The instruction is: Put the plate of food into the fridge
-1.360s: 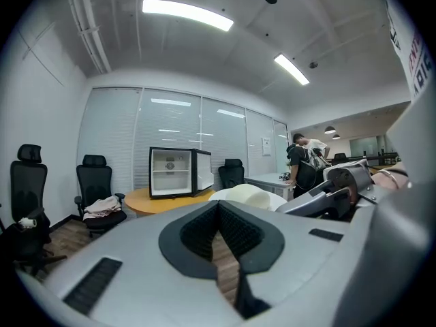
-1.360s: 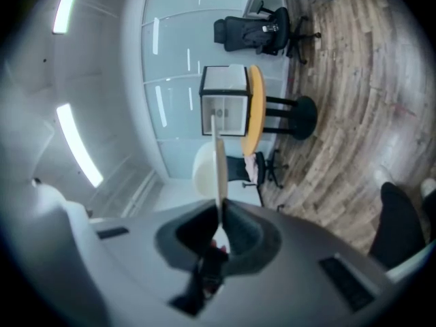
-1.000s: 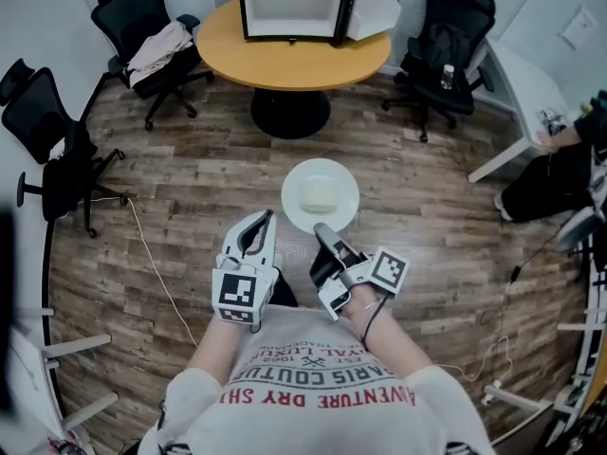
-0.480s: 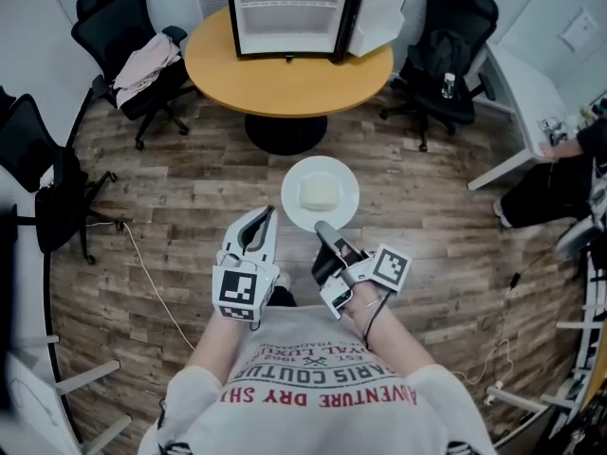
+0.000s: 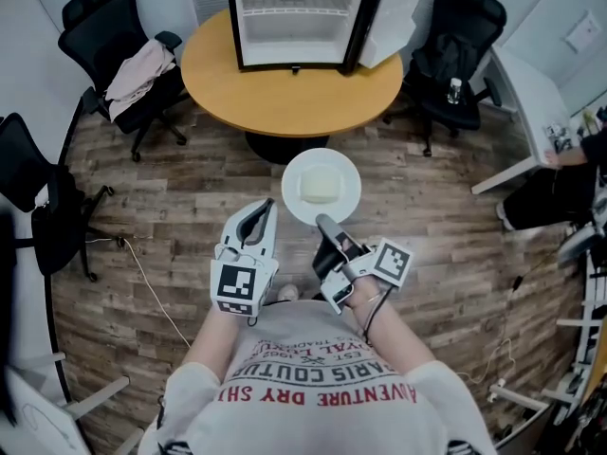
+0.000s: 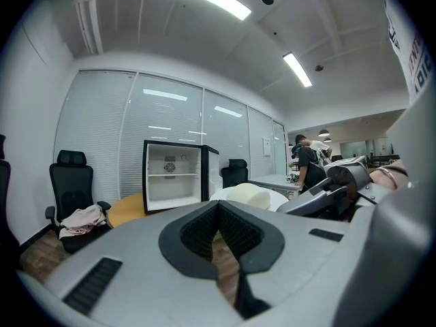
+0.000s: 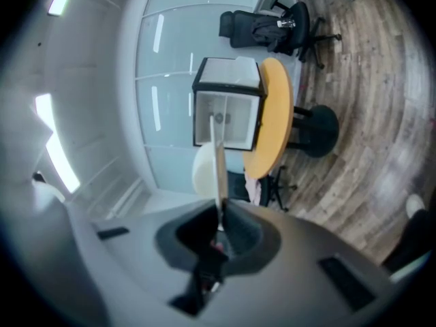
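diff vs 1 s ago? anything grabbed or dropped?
The person walked toward the table: it and the open fridge now sit closer and lower in the head view. Nothing grabbed or released. The right claw still clamps the plate by its rim, food on it; the left claw is still shut and empty.

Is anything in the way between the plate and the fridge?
No, nothing that I can see. The right gripper holds the plate by its rim. Ahead, the fridge stands on the round table with its door swung wide open.
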### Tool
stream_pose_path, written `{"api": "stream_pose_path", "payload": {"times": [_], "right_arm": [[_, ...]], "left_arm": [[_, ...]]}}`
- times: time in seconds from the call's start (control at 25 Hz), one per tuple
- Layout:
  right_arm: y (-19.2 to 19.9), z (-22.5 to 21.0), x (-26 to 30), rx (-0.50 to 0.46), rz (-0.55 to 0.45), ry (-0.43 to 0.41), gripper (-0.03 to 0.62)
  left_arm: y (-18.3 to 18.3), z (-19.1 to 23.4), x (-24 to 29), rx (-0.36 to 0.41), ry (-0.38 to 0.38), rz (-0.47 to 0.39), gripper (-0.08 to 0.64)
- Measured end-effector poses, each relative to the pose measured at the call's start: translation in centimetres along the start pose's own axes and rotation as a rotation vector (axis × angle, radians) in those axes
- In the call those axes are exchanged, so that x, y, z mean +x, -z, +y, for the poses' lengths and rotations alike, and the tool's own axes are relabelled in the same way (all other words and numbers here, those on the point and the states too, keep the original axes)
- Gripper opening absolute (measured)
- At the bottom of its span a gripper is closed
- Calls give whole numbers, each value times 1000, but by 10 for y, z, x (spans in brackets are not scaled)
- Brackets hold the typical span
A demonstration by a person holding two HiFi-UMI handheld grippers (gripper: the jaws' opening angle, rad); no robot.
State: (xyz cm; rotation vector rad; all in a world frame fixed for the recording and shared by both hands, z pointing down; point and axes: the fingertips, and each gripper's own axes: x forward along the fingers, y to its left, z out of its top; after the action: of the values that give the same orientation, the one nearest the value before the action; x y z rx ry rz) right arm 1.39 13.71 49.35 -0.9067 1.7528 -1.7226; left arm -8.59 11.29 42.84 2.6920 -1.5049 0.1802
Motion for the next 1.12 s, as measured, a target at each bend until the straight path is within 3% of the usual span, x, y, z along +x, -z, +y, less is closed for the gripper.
{"api": "stream_pose_path", "payload": {"times": [0.24,0.56,1.12], "right_arm": [[-15,0,36,8,17,-11,38],[-55,-9,96,19,90,-24,38],[-207,8,215,-4,231,-41,38]], "left_arm": [[7,22,17,1,-10,21,28],[12,59,71,0,-86,24,29],[-27,118,239,6,-226,3,29]]}}
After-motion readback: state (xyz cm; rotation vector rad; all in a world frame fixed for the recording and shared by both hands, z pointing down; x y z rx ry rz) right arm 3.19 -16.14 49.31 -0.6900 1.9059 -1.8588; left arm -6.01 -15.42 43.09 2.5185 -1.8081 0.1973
